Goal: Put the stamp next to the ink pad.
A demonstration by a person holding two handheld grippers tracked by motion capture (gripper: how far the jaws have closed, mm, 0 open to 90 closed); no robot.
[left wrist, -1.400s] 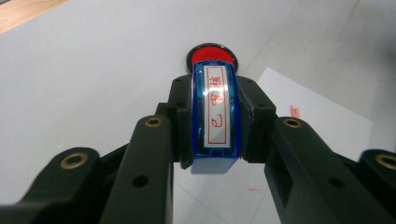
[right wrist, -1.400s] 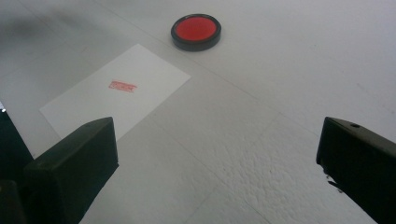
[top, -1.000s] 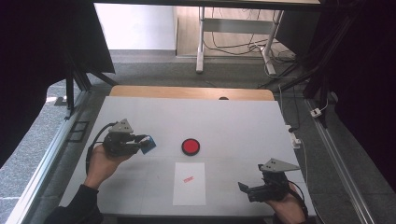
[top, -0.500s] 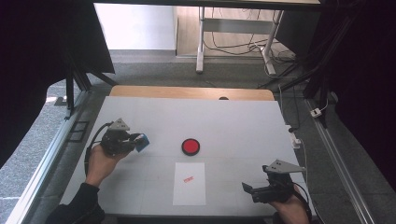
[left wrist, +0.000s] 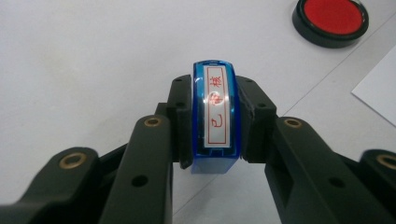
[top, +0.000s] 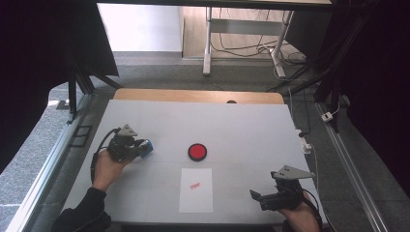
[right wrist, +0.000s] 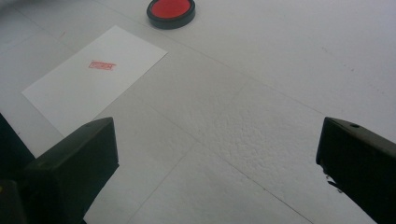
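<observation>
A blue stamp with a white label printed in red sits clamped between the jaws of my left gripper, low over the table's left side; the stamp points toward the red ink pad at the centre. Just in front of the pad lies a white sheet of paper that carries a small red stamped mark. My right gripper rests open near the front right edge, nothing between its jaws. The ink pad and the paper lie ahead of it.
The white table has a wooden strip along its far edge. Metal rails run along both sides, and cables lie off the right edge. Beyond the table stand frame legs on grey carpet.
My left gripper has come down and back toward the table's left side with the stamp, away from the ink pad. The right gripper has stayed put.
</observation>
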